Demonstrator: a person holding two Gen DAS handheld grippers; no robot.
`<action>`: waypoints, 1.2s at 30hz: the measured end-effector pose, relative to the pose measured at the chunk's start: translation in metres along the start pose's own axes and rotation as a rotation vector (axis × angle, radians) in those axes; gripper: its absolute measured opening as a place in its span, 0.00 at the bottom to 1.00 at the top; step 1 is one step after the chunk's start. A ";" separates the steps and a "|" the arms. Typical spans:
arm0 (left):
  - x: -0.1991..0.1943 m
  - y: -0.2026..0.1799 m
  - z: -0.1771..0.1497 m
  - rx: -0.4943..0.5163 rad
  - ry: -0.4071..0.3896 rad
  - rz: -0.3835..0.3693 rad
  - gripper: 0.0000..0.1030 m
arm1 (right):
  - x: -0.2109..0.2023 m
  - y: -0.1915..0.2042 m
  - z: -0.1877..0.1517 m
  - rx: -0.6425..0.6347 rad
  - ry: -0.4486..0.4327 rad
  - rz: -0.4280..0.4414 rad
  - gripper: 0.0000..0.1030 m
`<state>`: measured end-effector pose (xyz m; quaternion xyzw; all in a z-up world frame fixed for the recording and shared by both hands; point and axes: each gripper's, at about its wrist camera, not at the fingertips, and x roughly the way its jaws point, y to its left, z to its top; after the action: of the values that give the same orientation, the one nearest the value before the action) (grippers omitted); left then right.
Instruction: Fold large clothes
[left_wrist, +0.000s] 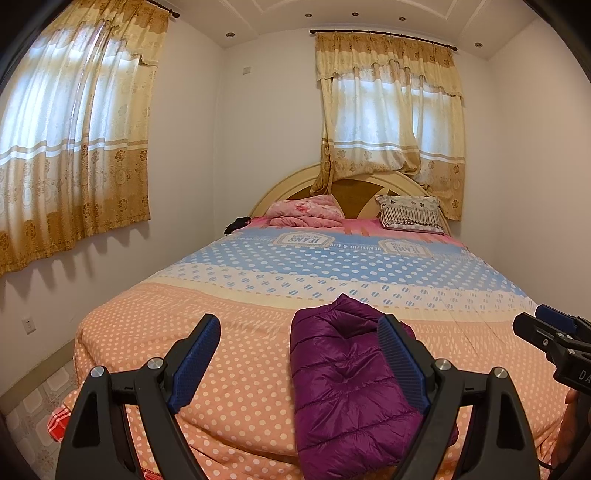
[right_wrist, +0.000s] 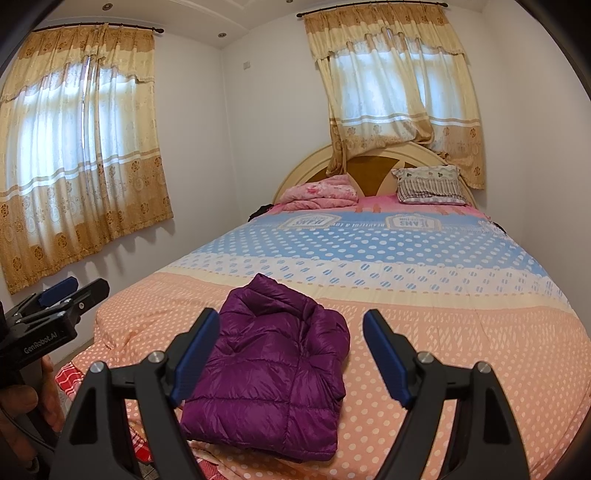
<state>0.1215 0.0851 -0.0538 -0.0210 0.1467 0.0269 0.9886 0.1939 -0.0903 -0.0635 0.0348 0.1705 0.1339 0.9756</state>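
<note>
A purple quilted down jacket (left_wrist: 347, 387) (right_wrist: 273, 373) lies folded into a compact bundle near the foot end of the bed. My left gripper (left_wrist: 299, 328) hovers above the bed's near edge with its jaws wide open and empty; the jacket shows behind its right finger. My right gripper (right_wrist: 290, 325) is also open and empty, and the jacket lies between and beyond its fingers, not touched. Each gripper appears at the edge of the other's view: the right gripper (left_wrist: 550, 332) at the right, the left gripper (right_wrist: 70, 291) at the left.
The bed (left_wrist: 258, 295) (right_wrist: 443, 295) has a dotted orange, cream and blue cover. A folded pink quilt (left_wrist: 306, 212) and a striped pillow (left_wrist: 410, 216) rest by the headboard. Curtained windows stand left and behind. A red checked cloth (right_wrist: 68, 380) hangs at the bed's near left corner.
</note>
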 end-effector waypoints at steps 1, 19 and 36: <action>0.000 0.000 0.000 -0.001 0.001 0.000 0.85 | 0.000 0.000 0.000 0.000 -0.001 0.000 0.80; 0.008 0.008 -0.003 0.007 0.011 -0.015 0.85 | 0.000 0.002 -0.003 0.004 0.008 0.008 0.81; 0.015 0.015 -0.005 0.003 0.034 -0.027 0.85 | 0.000 0.001 -0.005 0.005 0.012 0.011 0.81</action>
<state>0.1338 0.1002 -0.0633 -0.0222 0.1632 0.0128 0.9863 0.1917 -0.0889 -0.0678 0.0373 0.1764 0.1390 0.9737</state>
